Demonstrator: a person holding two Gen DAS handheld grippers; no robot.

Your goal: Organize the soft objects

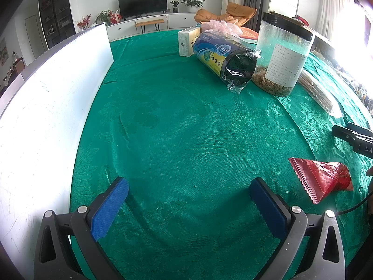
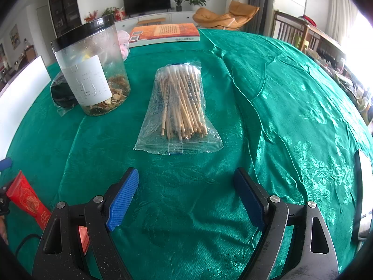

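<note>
Green tablecloth [image 2: 291, 107]: one swab bag [image 2: 178, 107], one jar [image 2: 91, 67].

Place: home living room | Evidence: black flat-screen television [image 1: 142, 2] on long white cabinet [image 1: 149, 22]; orange lounge chair [image 2: 227, 15] right of it

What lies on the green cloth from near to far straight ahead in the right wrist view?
Right gripper, jaws open → cotton swab bag → orange book at the far edge.
</note>
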